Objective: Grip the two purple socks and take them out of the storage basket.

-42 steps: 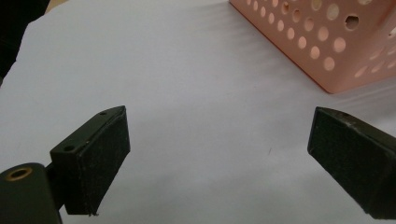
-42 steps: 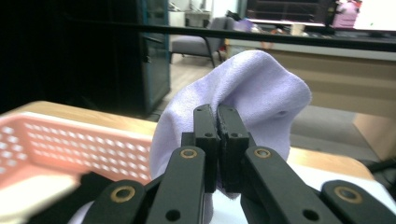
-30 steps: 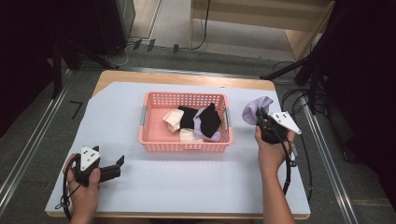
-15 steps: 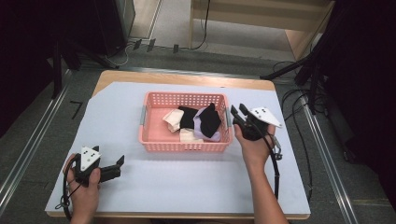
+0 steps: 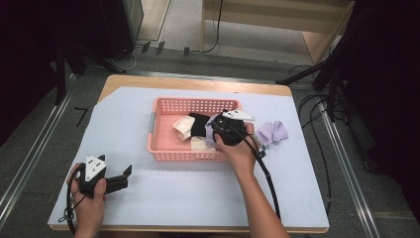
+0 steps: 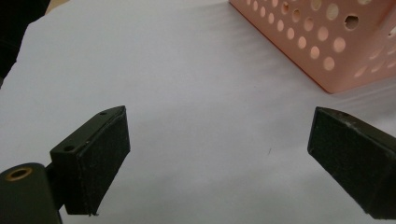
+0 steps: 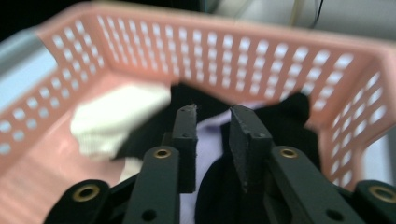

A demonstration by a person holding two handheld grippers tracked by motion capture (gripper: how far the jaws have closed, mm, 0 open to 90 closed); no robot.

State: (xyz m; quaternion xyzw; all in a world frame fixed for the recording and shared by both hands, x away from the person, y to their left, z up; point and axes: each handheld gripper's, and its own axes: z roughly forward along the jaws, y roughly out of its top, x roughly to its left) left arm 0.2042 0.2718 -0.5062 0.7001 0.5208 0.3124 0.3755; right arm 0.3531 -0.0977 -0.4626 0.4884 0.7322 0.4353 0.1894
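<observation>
The pink basket (image 5: 163, 144) stands near the middle of the bench (image 5: 198, 198), on a pale sheet that covers most of the top. Inside the basket lie several socks: a cream sock (image 5: 182, 126) toward the basket's left half, a black sock (image 5: 199, 124) just beside it toward the middle, and another pale piece (image 5: 200, 144) against the basket's near wall. A lilac sock (image 5: 272, 132) lies flat on the sheet just outside the basket's right wall.

The right gripper (image 5: 224, 130) is held over the right half of the basket, with the hand (image 5: 237, 151) crossing the basket's near wall. In the right gripper view its jaws stand close together with a narrow gap left between them, pointing down into the basket at a lilac cloth (image 7: 210, 140) with black cloth (image 7: 289, 116) on either side of it. Whether the jaws have hold of any cloth cannot be told; the gap between their tips looks bare, and the view is blurred. The cream sock (image 7: 116, 119) shows to the left of the jaws there, against the basket's holed wall (image 7: 261, 51).

The left gripper (image 5: 121, 177) rests well to the left of the basket and nearer the bench's front edge, held low over the sheet. Its jaws are spread wide with nothing between them, and the left gripper view shows bare sheet under them and one corner of the basket (image 6: 336, 51) beyond.
</observation>
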